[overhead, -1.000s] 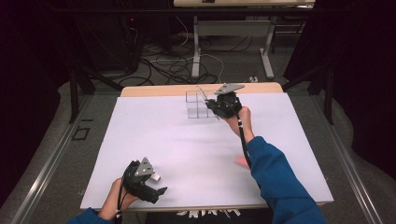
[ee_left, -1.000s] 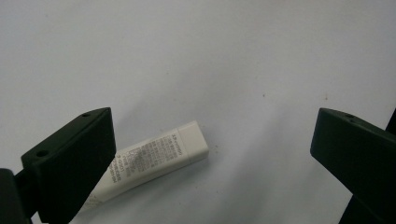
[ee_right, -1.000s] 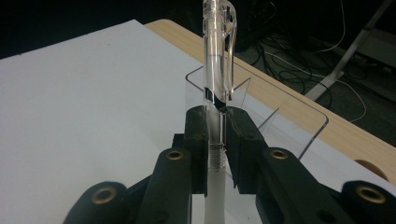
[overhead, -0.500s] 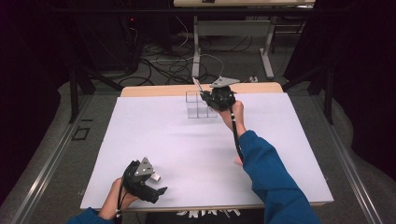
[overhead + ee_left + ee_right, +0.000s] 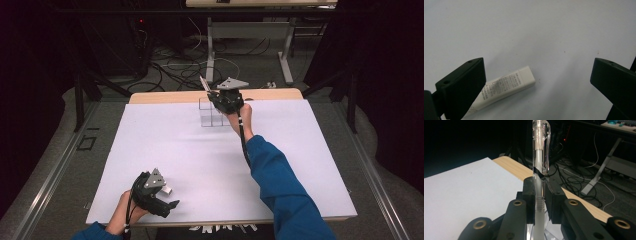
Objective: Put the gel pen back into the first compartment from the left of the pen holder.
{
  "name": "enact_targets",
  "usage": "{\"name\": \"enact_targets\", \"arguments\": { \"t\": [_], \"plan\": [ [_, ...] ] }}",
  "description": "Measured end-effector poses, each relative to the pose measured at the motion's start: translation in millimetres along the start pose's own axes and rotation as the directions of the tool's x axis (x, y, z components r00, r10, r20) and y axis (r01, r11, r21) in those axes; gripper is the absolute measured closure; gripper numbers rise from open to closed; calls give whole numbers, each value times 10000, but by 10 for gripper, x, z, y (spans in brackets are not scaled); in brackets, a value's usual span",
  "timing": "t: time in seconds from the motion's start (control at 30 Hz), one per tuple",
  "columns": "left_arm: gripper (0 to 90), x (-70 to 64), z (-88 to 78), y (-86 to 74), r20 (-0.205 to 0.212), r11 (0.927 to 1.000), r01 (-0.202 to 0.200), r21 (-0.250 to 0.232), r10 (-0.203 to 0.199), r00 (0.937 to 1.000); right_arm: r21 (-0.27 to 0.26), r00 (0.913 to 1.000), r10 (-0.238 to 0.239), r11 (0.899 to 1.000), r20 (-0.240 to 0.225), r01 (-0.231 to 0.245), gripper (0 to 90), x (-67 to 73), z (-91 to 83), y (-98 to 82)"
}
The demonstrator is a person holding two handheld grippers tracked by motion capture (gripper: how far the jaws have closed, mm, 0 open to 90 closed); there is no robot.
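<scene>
The right gripper (image 5: 218,97) clamps a clear pen (image 5: 540,157) upright above the clear organizer (image 5: 210,113), apparently to slot it in; the left gripper (image 5: 167,202) rests open over a white tube (image 5: 506,88)

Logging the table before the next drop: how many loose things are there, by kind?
Clear pen, clamped in the right claw: 1
Clear compartment organizer: 1
White printed tube, lying by the open left claw: 1
Total: 3
</scene>
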State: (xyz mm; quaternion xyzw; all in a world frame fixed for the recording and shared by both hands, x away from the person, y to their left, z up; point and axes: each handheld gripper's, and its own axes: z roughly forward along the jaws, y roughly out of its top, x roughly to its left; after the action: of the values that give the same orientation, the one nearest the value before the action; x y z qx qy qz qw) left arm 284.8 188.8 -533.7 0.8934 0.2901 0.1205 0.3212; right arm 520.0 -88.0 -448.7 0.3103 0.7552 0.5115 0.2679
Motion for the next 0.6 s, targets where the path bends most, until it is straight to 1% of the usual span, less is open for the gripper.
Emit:
{"name": "enact_targets", "arguments": {
  "t": [0.1, 0.17, 0.27, 0.3, 0.33, 0.37, 0.43, 0.47, 0.53, 0.6],
  "plan": [
    [3, 0, -1, 0, 33, 10000, -14, -24, 14, 10000, -165, 10000, -51, 9999, 21, 51, 792, 14, 43, 30],
    [2, -3, -3, 3, 26, 10000, -23, -8, 23, 10000, -125, 10000, -76, 9999, 26, 76, 792, 21, 67, 55],
    [2, -4, -6, 3, 14, 10000, -21, -10, 21, 10000, -282, 9999, -96, 9996, 60, 98, 792, 26, 129, 82],
    [2, 0, -12, 5, 73, 10000, -16, 49, 16, 10000, -365, 9999, -87, 9993, 68, 89, 792, 29, 152, 89],
    [2, -2, -10, 3, 39, 10000, 13, 7, -13, 10000, -348, 10000, -74, 9994, 66, 77, 792, 32, 171, 96],
    [2, -2, -11, 3, 44, 10000, 12, 4, -12, 10000, -292, 10000, -60, 9996, 69, 62, 792, 44, 189, 102],
    [3, 4, -25, 7, 184, 9999, -16, 144, 13, 9998, -348, 9999, -131, 9993, 105, 135, 792, 59, 232, 113],
    [2, 5, -25, 6, 196, 9999, -15, 121, 13, 9998, -337, 9998, -155, 9993, 118, 159, 792, 68, 246, 118],
    [3, 8, -26, 4, 179, 9999, -36, 122, 34, 9998, -537, 9997, -164, 9984, 186, 174, 792, 87, 285, 122],
    [3, 10, -25, 3, 191, 9999, -31, 119, 29, 9998, -559, 9995, -213, 9982, 212, 224, 791, 108, 323, 116]
  ]
}}
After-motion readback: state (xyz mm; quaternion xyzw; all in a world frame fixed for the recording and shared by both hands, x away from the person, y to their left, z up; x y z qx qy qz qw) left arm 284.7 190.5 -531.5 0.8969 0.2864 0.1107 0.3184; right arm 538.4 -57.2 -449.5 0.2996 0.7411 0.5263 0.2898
